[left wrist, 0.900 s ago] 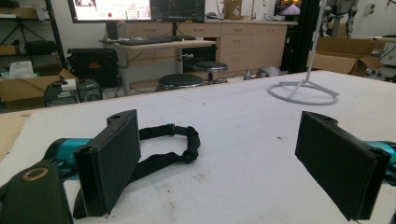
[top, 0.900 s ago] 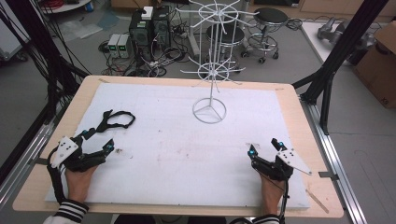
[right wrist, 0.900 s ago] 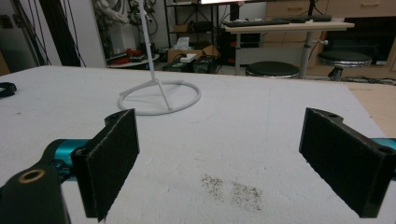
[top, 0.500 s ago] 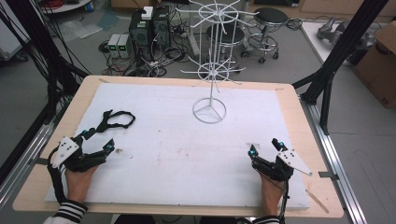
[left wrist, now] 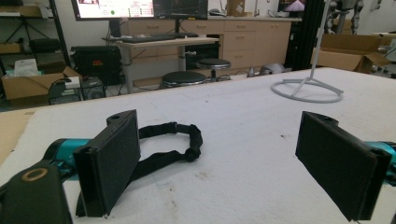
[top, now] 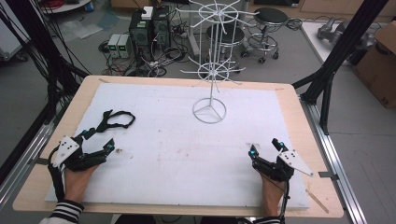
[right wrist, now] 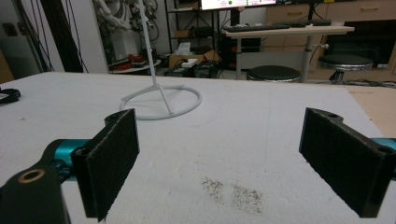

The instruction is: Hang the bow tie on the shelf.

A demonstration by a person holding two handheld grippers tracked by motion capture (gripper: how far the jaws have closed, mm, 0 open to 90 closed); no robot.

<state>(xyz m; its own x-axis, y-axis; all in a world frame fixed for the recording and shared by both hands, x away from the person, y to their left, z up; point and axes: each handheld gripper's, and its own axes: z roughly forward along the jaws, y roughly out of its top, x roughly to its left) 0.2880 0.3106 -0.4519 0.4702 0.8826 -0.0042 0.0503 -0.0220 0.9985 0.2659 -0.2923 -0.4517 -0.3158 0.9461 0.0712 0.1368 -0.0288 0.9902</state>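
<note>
While it lies flat and untouched on the white mat (top: pixel 187 149), the black strap (top: pixel 116 120) forms a loose loop near the mat's far left part, just ahead of the left tool (top: pixel 95 140); in the left gripper view the black strap (left wrist: pixel 175 144) curls on the mat between and beyond the two black jaws, closer to the left jaw, with bare mat between it and the pads; the left tool (left wrist: pixel 233 163) stands with its jaws wide apart and nothing pressed between them; the person's left hand (top: pixel 77 179) holds it low over the mat's near left corner, a striped sleeve (top: pixel 65 212) showing at the edge. Well apart, on the near right part of the mat, the right tool (top: pixel 266 148) points forward, held by the right hand (top: pixel 271 191); in the right gripper view the right tool (right wrist: pixel 219 158) also has its jaws spread wide, with only mat and a smudge of dark specks (right wrist: pixel 231 191) between them. Farther back, toward the middle of the mat, a white wire rack (top: pixel 210 74) rises upright from a ring base (top: pixel 209 111); the mat covers most of the wooden counter (top: pixel 299 116); beyond the counter stand stools (top: pixel 271 18) and computer boxes (top: pixel 149 28) among cables on the floor.
</note>
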